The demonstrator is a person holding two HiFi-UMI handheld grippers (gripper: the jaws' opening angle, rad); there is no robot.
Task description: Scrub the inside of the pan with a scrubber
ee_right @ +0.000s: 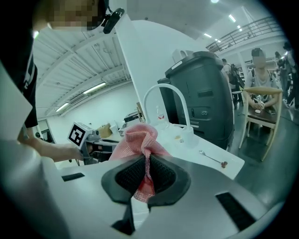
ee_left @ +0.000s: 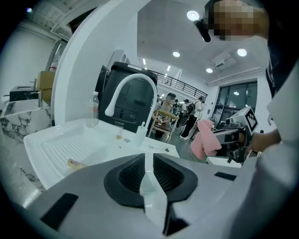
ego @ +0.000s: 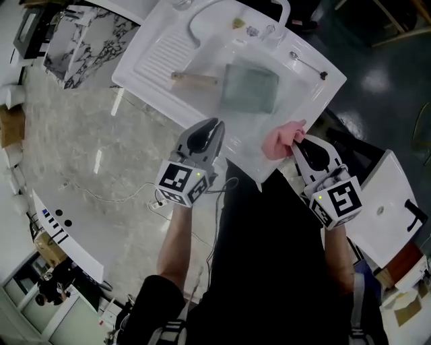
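A grey square pan (ego: 250, 88) lies in the basin of the white sink (ego: 316, 94), its wooden handle (ego: 194, 79) reaching left over the drainboard. My right gripper (ego: 297, 139) hangs over the sink's near right edge, shut on a pink mesh scrubber (ego: 281, 141); in the right gripper view the scrubber (ee_right: 139, 139) bunches up between the pads. My left gripper (ego: 217, 127) is shut with nothing in it, above the sink's near edge and short of the pan. In the left gripper view the handle (ee_left: 74, 163) shows at the lower left and the scrubber (ee_left: 204, 140) at the right.
A curved white faucet (ego: 201, 19) rises at the sink's far side. A spoon (ego: 308, 65) lies on the sink's right ledge. A marble-patterned block (ego: 87, 37) stands far left. People sit at tables in the background (ee_right: 261, 93).
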